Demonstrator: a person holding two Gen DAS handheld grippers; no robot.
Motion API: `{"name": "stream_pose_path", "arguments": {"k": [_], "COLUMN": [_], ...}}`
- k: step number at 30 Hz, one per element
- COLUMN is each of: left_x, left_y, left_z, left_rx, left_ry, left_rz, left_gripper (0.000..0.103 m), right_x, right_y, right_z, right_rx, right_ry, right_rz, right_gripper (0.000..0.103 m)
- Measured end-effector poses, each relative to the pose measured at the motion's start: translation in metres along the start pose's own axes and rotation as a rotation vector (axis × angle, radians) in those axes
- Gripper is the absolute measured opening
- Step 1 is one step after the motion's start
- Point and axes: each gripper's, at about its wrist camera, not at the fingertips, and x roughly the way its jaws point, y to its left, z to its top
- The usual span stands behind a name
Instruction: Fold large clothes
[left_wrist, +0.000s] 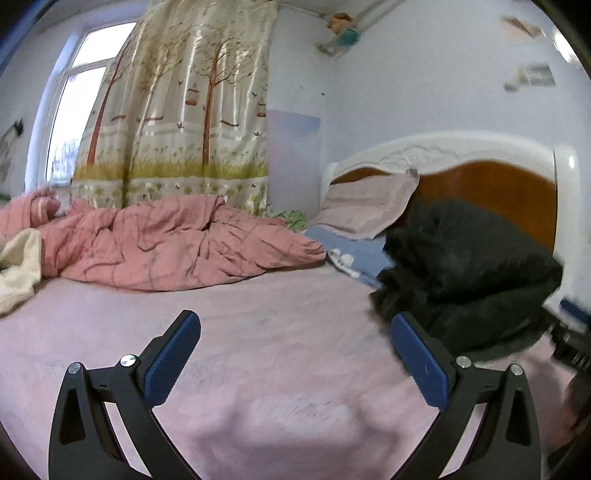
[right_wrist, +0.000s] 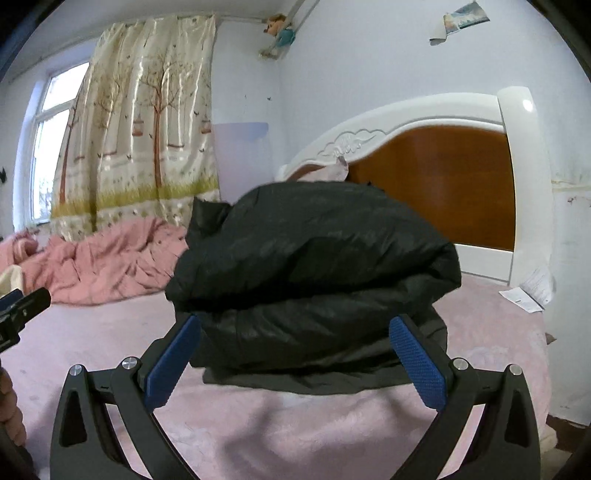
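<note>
The bed (right_wrist: 332, 424), covered in a pink sheet, filled both views, with its white and brown headboard (right_wrist: 443, 177) behind. A rumpled pink duvet (left_wrist: 166, 243) lay along the far side by the curtain (left_wrist: 173, 110), and a pillow (left_wrist: 365, 206) leaned at the headboard. The task's thing, a black padded jacket (right_wrist: 314, 266), sat on the sheet near the headboard end, doubled over into a thick stack with a thin hem layer poking out underneath. It looked largely folded. The right tool (right_wrist: 295, 350) hovered just in front of the stack, fingers spread wide and holding nothing; the left tool (left_wrist: 295, 350) sat over bare sheet to the jacket's left, likewise apart and empty. As a judgement, the puffy filling could spring the top layer open or let it slide off toward the duvet if it was released without pressing, and a pinch taking only the slippery outer shell could drag the stack askew. No container was in sight.
</note>
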Motion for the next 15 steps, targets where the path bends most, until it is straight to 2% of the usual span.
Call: {"name": "stream_pose_path", "arguments": {"k": [3,7,15], "left_x": [0.008,0.004,0.005], "left_y": [0.006,0.018,0.005], "left_z": [-0.008,-0.01,-0.015], "left_rx": [-0.026,-0.08,-0.017], "left_ry": [0.028,0.005,0.022], "left_rz": [0.002,-0.001,0.047], "left_gripper": [0.103,0.103,0.103], "right_x": [0.009,0.01,0.013], "right_y": [0.004,-0.003,0.001], "right_z": [-0.005,-0.007,-0.005], "right_rx": [-0.019,-0.005,-0.038], "right_ry": [0.025,0.027,0.028], "right_rz": [-0.007,-0.015,-0.026], "right_gripper": [0.103,0.103,0.103]}}
